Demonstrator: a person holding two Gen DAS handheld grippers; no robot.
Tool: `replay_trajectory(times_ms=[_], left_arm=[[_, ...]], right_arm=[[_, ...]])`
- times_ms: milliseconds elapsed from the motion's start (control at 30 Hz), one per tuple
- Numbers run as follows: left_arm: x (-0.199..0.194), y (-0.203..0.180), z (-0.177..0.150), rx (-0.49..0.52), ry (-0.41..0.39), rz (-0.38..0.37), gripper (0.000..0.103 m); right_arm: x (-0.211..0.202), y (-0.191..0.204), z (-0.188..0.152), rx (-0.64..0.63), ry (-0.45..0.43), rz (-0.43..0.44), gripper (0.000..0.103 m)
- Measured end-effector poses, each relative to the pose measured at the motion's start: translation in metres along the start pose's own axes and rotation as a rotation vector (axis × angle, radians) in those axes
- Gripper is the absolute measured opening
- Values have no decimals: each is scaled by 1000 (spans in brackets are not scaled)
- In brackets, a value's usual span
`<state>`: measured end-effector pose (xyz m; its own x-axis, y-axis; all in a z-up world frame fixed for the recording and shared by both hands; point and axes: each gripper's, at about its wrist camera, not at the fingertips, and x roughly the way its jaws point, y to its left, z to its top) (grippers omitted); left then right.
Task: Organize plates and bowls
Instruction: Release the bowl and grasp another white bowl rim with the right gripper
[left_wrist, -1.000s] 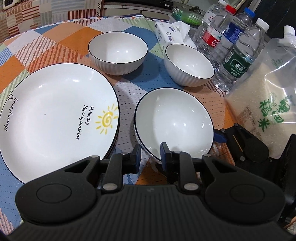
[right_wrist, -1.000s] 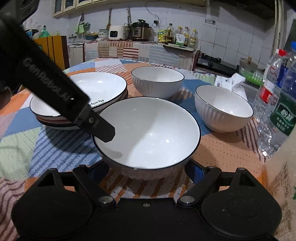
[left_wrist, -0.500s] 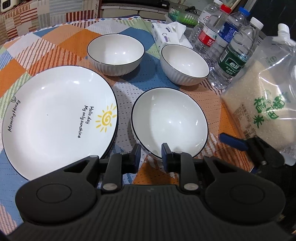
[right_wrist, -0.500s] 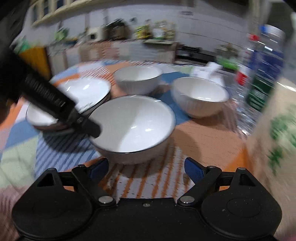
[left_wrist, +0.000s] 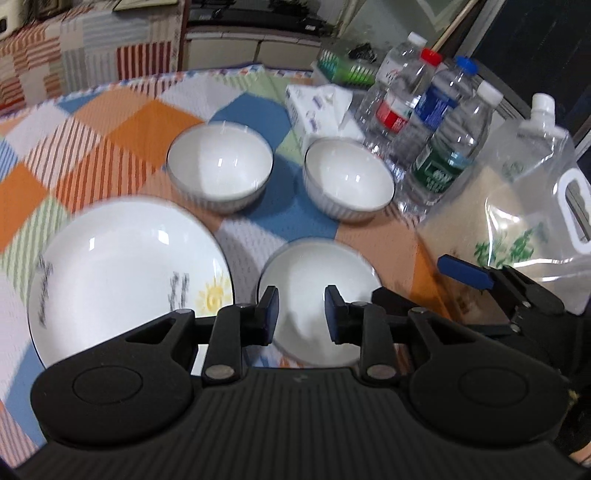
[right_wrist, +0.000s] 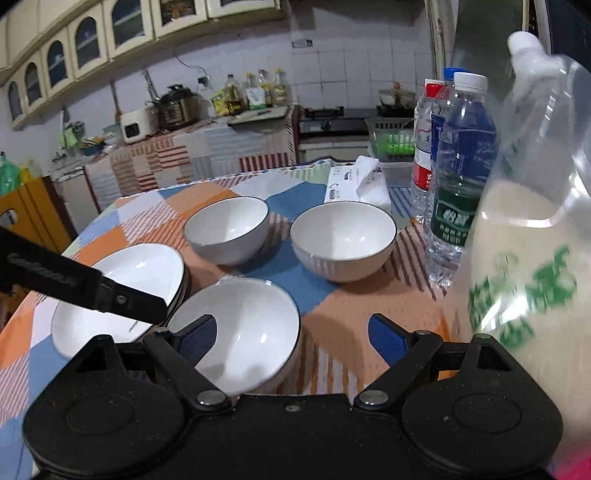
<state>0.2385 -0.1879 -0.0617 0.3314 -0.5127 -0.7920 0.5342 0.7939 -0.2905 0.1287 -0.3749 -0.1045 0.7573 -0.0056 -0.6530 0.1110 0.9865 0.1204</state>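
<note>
A large white plate (left_wrist: 125, 266) with a sun print tops a stack (right_wrist: 122, 288) at the table's left. Beside it sits a white bowl (left_wrist: 317, 295) (right_wrist: 243, 328). Two more white bowls stand farther back, one left (left_wrist: 219, 166) (right_wrist: 227, 225) and one right (left_wrist: 349, 177) (right_wrist: 343, 236). My left gripper (left_wrist: 301, 312) hovers over the near bowl's front rim; its jaws are opening, and nothing is pressed between the pads. My right gripper (right_wrist: 291, 332) is open wide above the table, the near bowl lying under its left finger (right_wrist: 199, 332).
Several water bottles (left_wrist: 443, 129) (right_wrist: 458, 177) and a clear bag of rice (left_wrist: 524, 206) (right_wrist: 524, 258) crowd the right side. A tissue box (left_wrist: 321, 107) lies behind the right bowl. The patchwork cloth (left_wrist: 110, 122) shows at the back left.
Both grippers have lifted away from the near bowl. The left jaws have widened off its rim. The right gripper has rolled and the bowl now lies left of its centre.
</note>
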Motion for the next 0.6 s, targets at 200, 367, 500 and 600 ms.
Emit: replay_trajectory(times_ms=[200,367,500,600], left_arm=[[10,-3,41,19,-49,-4,36],[43,0,63,-80,-38,-67,37],[76,-2,72,-123,8,-96,37],[98,-6,77,-116,38,-96,37]], right_arm=[[33,-15,34,84,86,-44,92],[71,-27,45,140,109,-69,92],[102,-33,43,154,141,-101,92],[121,-35,42,151,158,-108,92]])
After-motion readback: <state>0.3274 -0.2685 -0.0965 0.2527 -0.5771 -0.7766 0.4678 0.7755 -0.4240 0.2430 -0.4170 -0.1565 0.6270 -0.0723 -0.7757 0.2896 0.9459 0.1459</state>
